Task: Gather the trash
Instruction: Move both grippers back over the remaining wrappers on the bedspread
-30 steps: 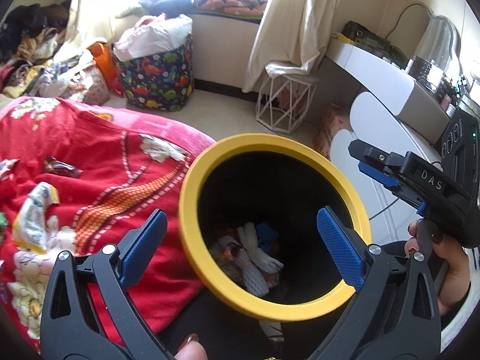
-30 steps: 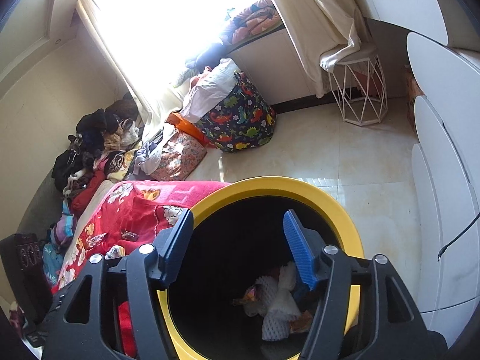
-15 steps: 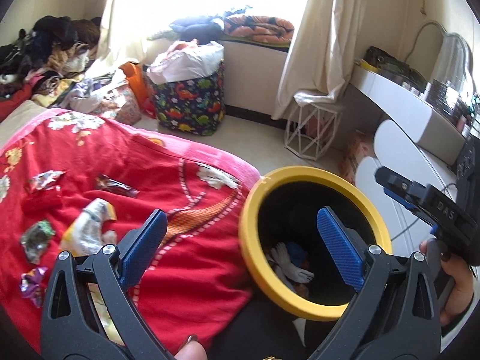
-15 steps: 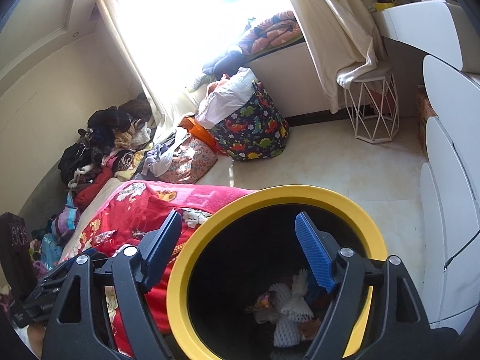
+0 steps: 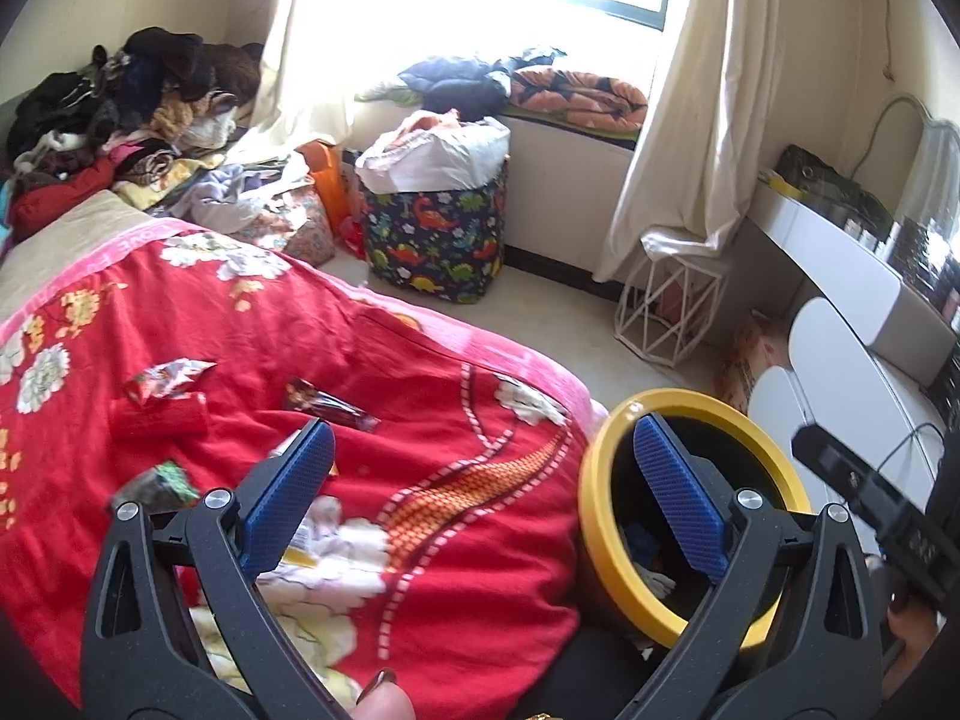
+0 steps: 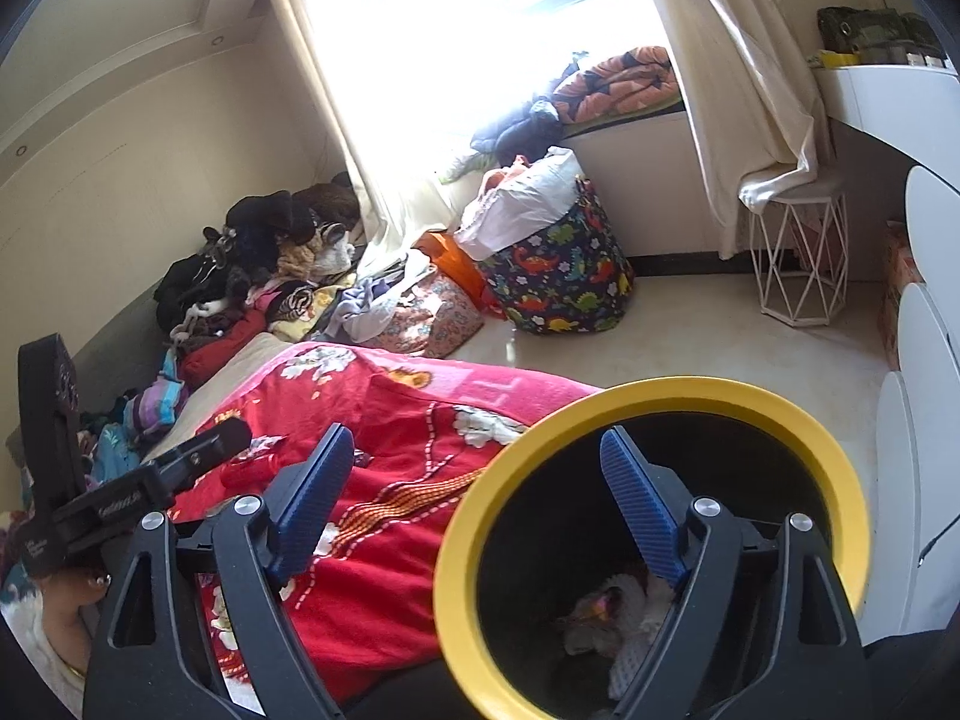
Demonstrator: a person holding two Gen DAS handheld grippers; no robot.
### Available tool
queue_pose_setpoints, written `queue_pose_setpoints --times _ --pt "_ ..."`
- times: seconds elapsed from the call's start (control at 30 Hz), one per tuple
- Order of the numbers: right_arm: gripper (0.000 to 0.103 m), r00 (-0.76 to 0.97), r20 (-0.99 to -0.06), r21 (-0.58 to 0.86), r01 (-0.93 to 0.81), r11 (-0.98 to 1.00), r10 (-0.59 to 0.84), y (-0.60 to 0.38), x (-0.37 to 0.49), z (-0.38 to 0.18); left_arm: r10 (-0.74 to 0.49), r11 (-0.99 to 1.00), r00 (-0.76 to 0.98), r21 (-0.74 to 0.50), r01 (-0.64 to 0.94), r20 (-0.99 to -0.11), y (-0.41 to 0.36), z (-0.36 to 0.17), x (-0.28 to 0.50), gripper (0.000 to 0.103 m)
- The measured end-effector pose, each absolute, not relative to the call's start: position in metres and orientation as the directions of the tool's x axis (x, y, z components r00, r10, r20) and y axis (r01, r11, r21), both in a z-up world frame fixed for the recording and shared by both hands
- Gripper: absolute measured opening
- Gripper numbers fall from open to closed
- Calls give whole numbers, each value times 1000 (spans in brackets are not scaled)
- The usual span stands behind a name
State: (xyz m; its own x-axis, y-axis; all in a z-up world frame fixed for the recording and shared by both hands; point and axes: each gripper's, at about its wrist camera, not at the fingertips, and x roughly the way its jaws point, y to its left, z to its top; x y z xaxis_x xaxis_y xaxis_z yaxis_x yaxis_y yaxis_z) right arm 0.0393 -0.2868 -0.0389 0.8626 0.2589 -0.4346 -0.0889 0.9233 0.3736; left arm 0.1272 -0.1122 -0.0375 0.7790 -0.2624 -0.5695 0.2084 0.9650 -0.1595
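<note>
Left gripper (image 5: 483,501): fingers wide, empty, lower centre. Right gripper (image 6: 474,510): jaws just opening, wide, empty. Yellow-rimmed bin (image 6: 840,480), lower right. Wrappers (image 5: 165,381) on red blanket (image 5: 360,360), left.

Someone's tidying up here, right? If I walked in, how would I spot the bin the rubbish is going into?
Find the bed with the red flowered blanket. At its near corner, on the side towards the white cabinets, stands the trash bin, crumpled wrappers and white scraps at its bottom. It has a black inside and a bright yellow round rim, unlike the dinosaur-print fabric basket under the window.
</note>
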Motion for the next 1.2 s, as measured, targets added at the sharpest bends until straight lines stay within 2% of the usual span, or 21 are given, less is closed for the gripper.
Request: queue_pose_setpoints --times 0.43,0.83,1.1,1.2 --pt "84 822 -475 315 -175 933 314 -227 56 -39 -160 984 828 -158 88 -537 -46 -32 138 92" --pt "84 761 -525 268 -277 923 381 -165 75 -52 -88 982 829 -188 -21 -552 16 -41 150 92" --pt "84 664 -602 263 -359 896 443 -110 106 -73 -45 975 815 -203 -90 -578 56 -52 159 92" --pt "84 631 -627 274 -369 888 456 -92 119 -83 -29 971 806 -207 -117 -591 69 -55 163 88"
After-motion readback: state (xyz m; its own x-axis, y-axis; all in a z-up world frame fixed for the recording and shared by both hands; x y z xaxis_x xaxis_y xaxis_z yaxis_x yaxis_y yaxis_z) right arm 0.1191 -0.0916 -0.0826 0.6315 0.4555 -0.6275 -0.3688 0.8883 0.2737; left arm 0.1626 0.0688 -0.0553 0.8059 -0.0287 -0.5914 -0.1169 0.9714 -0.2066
